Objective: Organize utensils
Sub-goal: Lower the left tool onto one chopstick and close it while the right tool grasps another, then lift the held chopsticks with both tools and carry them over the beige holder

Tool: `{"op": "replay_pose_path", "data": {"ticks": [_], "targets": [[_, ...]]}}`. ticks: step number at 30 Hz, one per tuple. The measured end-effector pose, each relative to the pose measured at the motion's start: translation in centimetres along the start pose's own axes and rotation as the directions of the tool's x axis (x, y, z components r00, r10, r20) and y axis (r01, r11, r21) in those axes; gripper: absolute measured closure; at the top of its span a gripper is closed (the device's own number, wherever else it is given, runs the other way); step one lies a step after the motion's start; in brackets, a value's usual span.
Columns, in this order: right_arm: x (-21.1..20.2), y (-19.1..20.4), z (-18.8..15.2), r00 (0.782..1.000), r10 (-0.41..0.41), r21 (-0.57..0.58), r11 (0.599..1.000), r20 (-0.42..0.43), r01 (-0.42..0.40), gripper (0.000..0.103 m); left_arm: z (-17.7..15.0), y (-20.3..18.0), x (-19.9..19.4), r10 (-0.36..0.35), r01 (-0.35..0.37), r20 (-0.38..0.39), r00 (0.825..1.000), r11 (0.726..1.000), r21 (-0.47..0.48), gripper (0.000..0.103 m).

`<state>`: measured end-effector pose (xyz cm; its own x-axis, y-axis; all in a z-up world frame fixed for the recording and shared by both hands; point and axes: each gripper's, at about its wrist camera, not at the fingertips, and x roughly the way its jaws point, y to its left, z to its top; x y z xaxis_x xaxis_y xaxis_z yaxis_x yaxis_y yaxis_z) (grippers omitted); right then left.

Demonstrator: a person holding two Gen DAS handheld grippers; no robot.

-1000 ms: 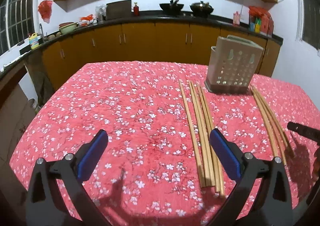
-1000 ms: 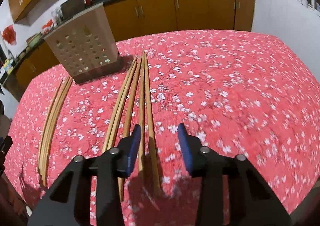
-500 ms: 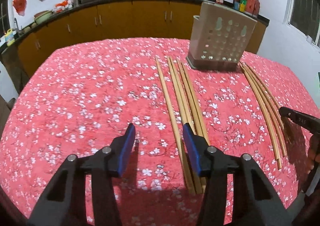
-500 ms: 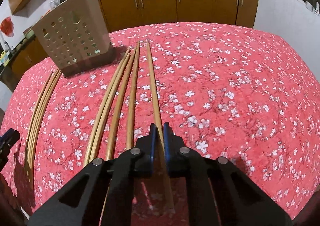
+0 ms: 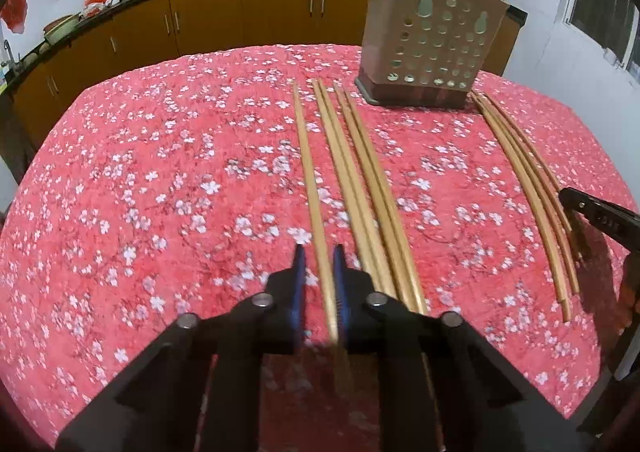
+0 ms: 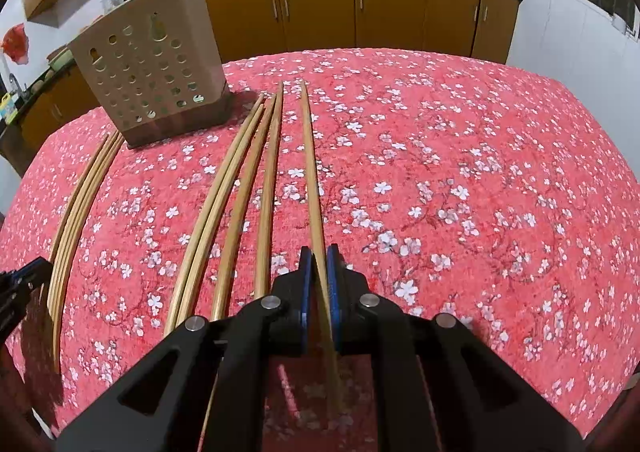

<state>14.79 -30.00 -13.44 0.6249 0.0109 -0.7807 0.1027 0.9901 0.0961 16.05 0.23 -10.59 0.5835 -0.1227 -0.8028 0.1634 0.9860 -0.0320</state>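
Observation:
Two groups of long wooden chopsticks lie on the red flowered tablecloth (image 5: 160,172) in front of a beige perforated utensil holder (image 5: 432,48). My left gripper (image 5: 319,252) is closing its blue pads on the near end of the leftmost chopstick (image 5: 306,156) of the left group; the others (image 5: 360,172) lie just to its right. In the right wrist view, my right gripper (image 6: 319,256) is shut on the near end of the rightmost chopstick (image 6: 310,156) of the right group (image 6: 240,180). The holder (image 6: 152,64) stands upright at the far left there.
The right gripper's tip (image 5: 564,196) shows at the right edge beside the right group (image 5: 520,180). The left gripper (image 6: 24,280) shows at the left edge by the left group (image 6: 76,204). Orange cabinets (image 5: 200,20) and a dark counter with woks stand behind the table.
My left gripper came forward and down over the leftmost chopstick and went from wide open to closed around it. My right gripper closed on the rightmost chopstick and has stayed in place since.

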Motion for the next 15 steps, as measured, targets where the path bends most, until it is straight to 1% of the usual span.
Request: {"op": "replay_pose_path", "data": {"ticks": [6, 10, 15], "targets": [[1.2, -0.1, 1.8, 1.000, -0.010, -0.015, 1.000, 0.008, 0.010, 0.095, 2.5, 2.0, 1.9, 0.047, -0.047, 0.004, 0.999, 0.999, -0.002, 0.095], [2.5, -0.6, 3.5, 0.999, -0.041, -0.009, 0.999, 0.031, 0.041, 0.096, 4.0, 3.9, 2.9, 0.051, -0.050, 0.017, 0.999, 0.998, -0.034, 0.095], [3.0, -1.1, 4.3, 0.998, -0.039, 0.005, 0.999, 0.055, 0.039, 0.095, 4.5, 4.3, 3.4, 0.046, -0.044, 0.038, 0.998, 0.998, -0.043, 0.094]]}}
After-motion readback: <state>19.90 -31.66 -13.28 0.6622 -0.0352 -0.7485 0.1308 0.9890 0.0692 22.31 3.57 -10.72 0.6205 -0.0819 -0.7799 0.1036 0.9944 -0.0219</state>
